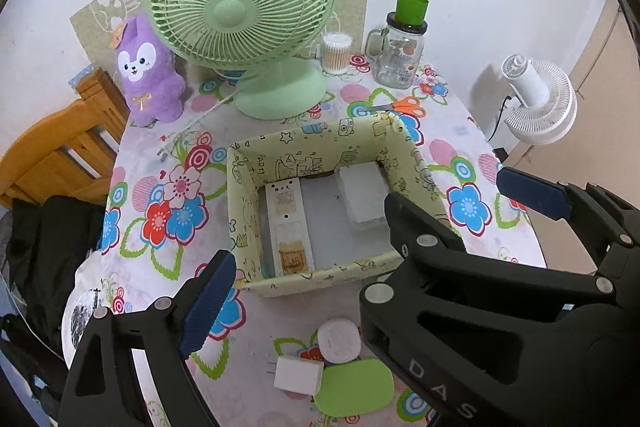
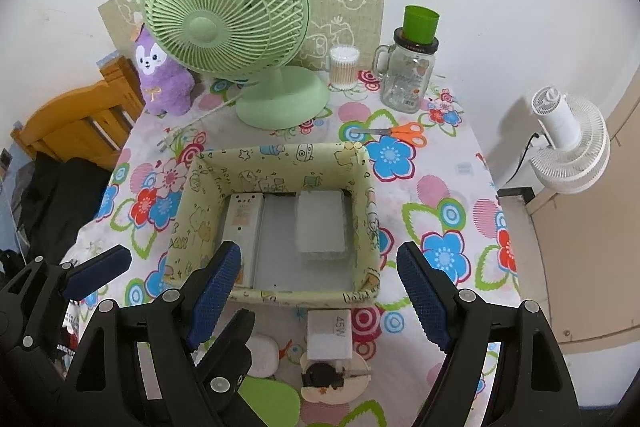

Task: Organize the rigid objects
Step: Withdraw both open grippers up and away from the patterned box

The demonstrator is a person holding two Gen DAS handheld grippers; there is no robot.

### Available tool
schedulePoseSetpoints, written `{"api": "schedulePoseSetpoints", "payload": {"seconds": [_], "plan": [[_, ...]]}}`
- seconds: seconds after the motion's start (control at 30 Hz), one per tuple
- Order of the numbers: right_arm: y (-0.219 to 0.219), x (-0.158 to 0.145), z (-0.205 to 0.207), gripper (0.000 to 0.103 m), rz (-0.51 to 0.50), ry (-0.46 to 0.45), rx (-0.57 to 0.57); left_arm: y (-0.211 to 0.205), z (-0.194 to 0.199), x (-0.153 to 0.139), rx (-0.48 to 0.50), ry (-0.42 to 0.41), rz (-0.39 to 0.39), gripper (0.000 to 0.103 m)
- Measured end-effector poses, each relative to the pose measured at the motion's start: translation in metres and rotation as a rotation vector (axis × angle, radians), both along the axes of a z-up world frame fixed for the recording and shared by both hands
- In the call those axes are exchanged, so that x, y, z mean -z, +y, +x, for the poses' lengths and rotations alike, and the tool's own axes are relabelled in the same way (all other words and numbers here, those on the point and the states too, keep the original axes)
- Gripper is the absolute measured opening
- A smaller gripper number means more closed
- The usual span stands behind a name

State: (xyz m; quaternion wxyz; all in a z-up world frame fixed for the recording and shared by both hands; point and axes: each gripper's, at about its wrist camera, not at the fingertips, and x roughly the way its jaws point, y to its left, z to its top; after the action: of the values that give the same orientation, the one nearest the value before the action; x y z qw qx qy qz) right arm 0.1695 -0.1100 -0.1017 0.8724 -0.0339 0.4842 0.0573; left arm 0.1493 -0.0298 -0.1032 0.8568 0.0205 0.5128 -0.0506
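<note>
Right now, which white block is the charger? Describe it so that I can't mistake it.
Start at the pale green patterned box in the middle of the flowered table. Just outside its near wall lies a small white block. It alone is printed "45W", unlike the rounded white case to its left and the flat green oval nearer the camera.

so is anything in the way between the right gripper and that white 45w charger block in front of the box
Nothing visible blocks it. The right gripper hangs open above the charger block, with clear space between. The box wall stands just behind the block, and a round disc with a black clip lies against its near side.
</note>
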Motion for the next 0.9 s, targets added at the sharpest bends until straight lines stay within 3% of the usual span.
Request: {"api": "schedulePoseSetpoints", "payload": {"seconds": [0.9], "plan": [[-0.022,-0.013,-0.057,0.083,0.02,-0.049,-0.102,-0.015,-0.06,-0.005,-0.081,-0.039,-0.018,0.093]]}}
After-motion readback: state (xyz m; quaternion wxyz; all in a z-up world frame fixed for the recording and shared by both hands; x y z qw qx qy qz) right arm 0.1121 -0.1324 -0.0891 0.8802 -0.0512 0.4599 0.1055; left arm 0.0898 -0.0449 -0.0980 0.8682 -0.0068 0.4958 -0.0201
